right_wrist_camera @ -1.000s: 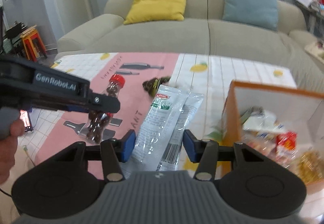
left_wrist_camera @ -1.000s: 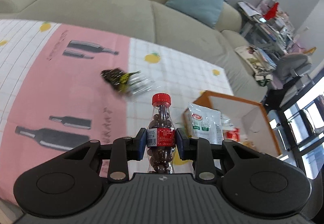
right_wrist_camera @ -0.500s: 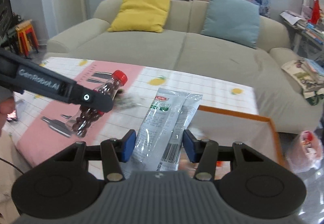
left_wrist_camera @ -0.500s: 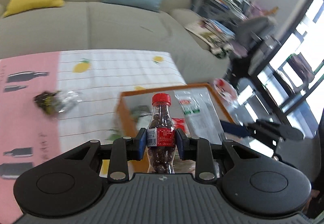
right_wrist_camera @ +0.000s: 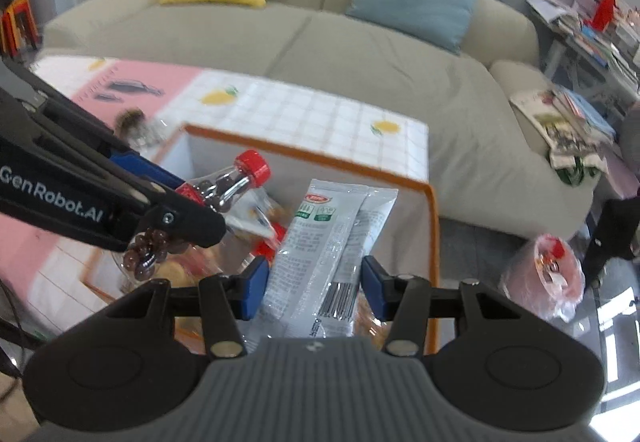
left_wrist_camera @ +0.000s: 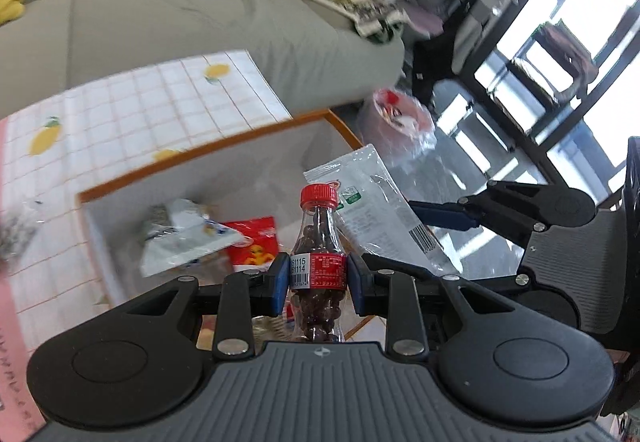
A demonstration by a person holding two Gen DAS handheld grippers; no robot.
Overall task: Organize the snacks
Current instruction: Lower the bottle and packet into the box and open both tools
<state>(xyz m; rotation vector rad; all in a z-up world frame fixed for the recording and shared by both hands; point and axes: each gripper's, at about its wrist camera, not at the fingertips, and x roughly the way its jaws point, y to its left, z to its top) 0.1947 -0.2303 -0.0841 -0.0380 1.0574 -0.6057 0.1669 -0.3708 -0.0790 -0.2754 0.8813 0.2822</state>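
My left gripper (left_wrist_camera: 318, 276) is shut on a small clear bottle (left_wrist_camera: 318, 242) with a red cap, full of brown candies, and holds it above the orange-rimmed white box (left_wrist_camera: 208, 150). My right gripper (right_wrist_camera: 314, 284) is shut on a long silver snack packet (right_wrist_camera: 320, 238), also above the box (right_wrist_camera: 434, 226). The bottle (right_wrist_camera: 224, 190) and left gripper (right_wrist_camera: 192, 218) show at the left in the right wrist view. The packet (left_wrist_camera: 380, 210) and right gripper (left_wrist_camera: 452, 220) show at the right in the left wrist view. Several snack packs (left_wrist_camera: 192, 238) lie inside the box.
The box stands at the right end of a table with a pink and white lemon-print cloth (right_wrist_camera: 304, 114). A dark wrapped snack (right_wrist_camera: 136, 126) lies on the cloth left of the box. A sofa (right_wrist_camera: 320, 42) is behind. A pink bag (right_wrist_camera: 548, 278) sits on the floor.
Both grippers have moved to the right from over the pink cloth to over the box, each keeping its snack. The box contents now lie directly below.
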